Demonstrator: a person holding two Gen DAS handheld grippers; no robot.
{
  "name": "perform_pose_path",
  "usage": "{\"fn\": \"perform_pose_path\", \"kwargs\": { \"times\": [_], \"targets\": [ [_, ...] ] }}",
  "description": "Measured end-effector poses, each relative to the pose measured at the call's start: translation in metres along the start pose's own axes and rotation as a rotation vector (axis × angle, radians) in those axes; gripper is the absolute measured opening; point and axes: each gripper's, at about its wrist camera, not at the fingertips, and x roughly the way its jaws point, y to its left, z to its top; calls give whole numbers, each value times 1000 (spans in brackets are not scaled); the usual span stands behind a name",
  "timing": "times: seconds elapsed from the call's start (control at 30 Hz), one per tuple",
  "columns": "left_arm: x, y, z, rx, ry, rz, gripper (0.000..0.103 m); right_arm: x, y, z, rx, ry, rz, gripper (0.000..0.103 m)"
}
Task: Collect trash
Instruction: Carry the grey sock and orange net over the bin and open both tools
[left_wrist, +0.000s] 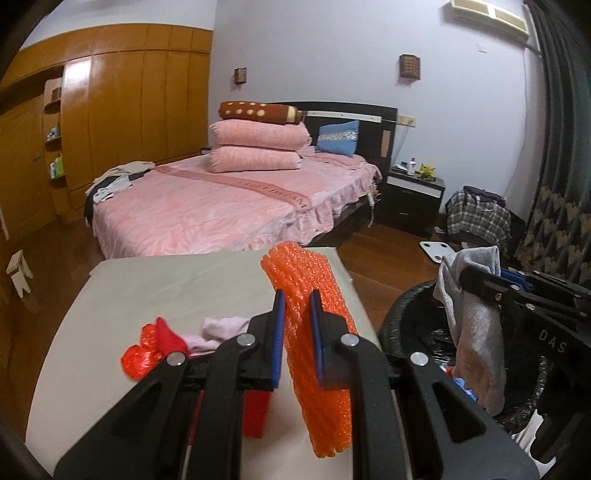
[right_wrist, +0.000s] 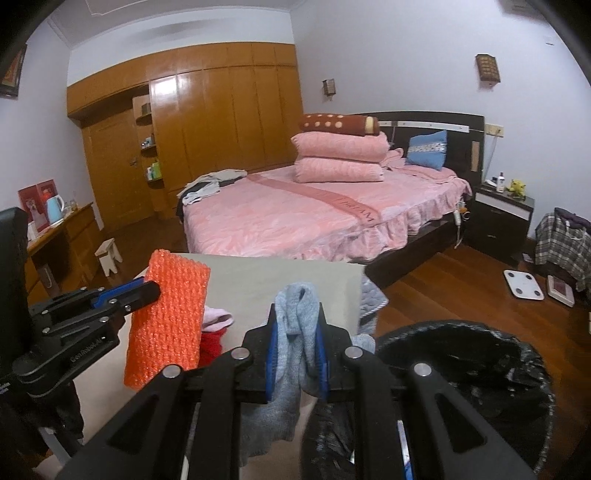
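Observation:
My left gripper (left_wrist: 297, 297) is shut on a sheet of orange bubble wrap (left_wrist: 314, 332) and holds it upright above the beige table (left_wrist: 166, 288); the bubble wrap also shows in the right wrist view (right_wrist: 166, 317). My right gripper (right_wrist: 297, 314) is shut on a grey sock (right_wrist: 295, 332) that hangs at the rim of the black-lined trash bin (right_wrist: 480, 369). In the left wrist view the sock (left_wrist: 476, 332) dangles over the bin (left_wrist: 413, 332). A red plastic scrap (left_wrist: 147, 350), a pink cloth (left_wrist: 221, 328) and a red block (left_wrist: 258, 413) lie on the table.
A pink bed (left_wrist: 229, 199) stands beyond the table, a dark nightstand (left_wrist: 413, 199) to its right. A white scale (right_wrist: 524, 284) and a plaid bag (right_wrist: 561, 243) are on the wood floor. A small stool (right_wrist: 109, 254) and a desk (right_wrist: 55, 236) stand at left.

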Motion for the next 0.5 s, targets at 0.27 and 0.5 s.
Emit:
{"fn": "perform_pose_path", "kwargs": {
  "times": [0.27,0.5],
  "targets": [
    [6,-41,2,37,0,-82,12,-20,-35,-5,22,-8,-69,17],
    [19,-84,4,82,3,-165,12,-35,-66,-11,48,-10,-141,17]
  ]
}}
